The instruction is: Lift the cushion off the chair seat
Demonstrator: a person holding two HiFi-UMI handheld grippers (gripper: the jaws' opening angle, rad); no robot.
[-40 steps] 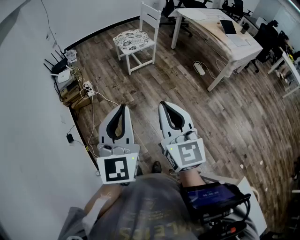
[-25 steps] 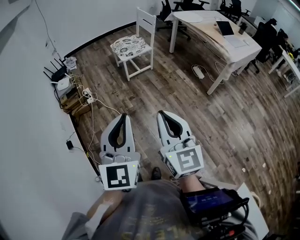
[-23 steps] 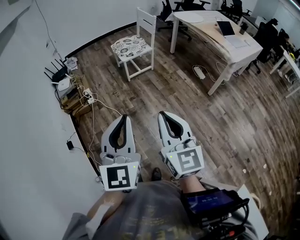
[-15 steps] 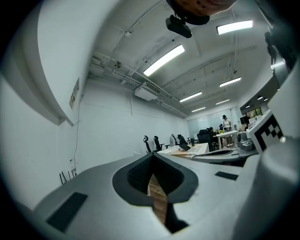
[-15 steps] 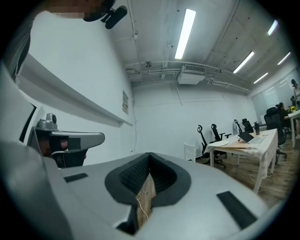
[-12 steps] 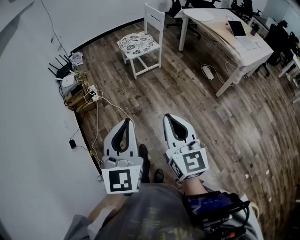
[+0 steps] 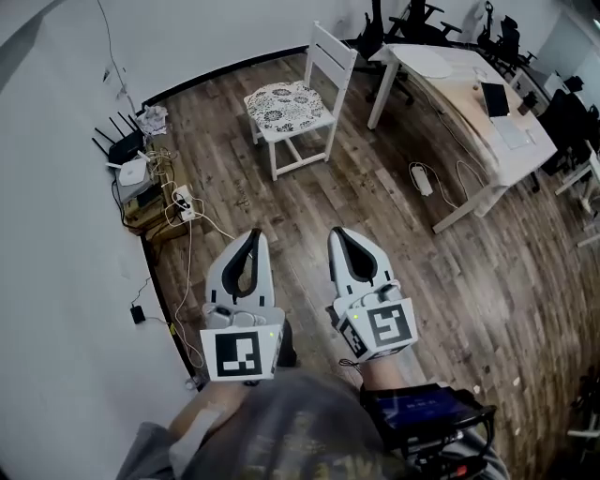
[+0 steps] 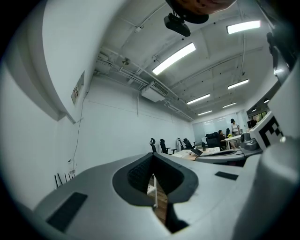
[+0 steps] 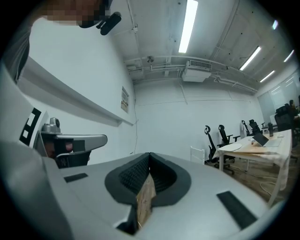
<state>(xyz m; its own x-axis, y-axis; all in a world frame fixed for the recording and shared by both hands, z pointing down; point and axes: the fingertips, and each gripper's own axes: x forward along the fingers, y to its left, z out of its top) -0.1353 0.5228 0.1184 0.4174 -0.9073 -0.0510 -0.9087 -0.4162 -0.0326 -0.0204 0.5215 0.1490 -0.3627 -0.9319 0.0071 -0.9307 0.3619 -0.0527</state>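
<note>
- cushion [image 7: 283, 101], pale with a dark pattern: flat on the seat of the white chair [image 7: 334, 54], covering nearly all of it, far ahead of both tools and touched by neither.
- chair upright on the wood floor [image 7: 375, 225], backrest toward the worktop [image 7: 448, 86], near the wall [image 7: 56, 244] but apart from it.
- left tool [image 7: 255, 236]: closed, tips together, nothing between the jaws in the left gripper view, only a sliver of floor through the hollow behind the tips.
- right tool [image 7: 338, 234]: closed and empty too, tips meeting in the right gripper view.
- both tools side by side, pointing level toward the chair, marker cubes nearest the body.
- brown box-like thing [image 7: 142, 202] against the wall, under a white router [image 7: 131, 171]; whether an open box, and what lies in it, impossible to tell.
- beside it a power strip [image 7: 182, 197] with plugs in, and thin white cables trailing over the floor toward the tools.
- on the worktop: a laptop [image 7: 495, 98] and pale sheets, too small to read.
- second power strip [image 7: 420, 178] on the floor by a worktop leg.
- dark office chairs [image 7: 422, 19] beyond the worktop, cut off by the top edge.
- a shoe [image 7: 286, 345] partly hidden behind the left tool's cube.
- a device with a dim screen [image 7: 417, 408] at the chest, cut off at the bottom edge; text unreadable.
- chair's far legs hidden behind the seat.
</note>
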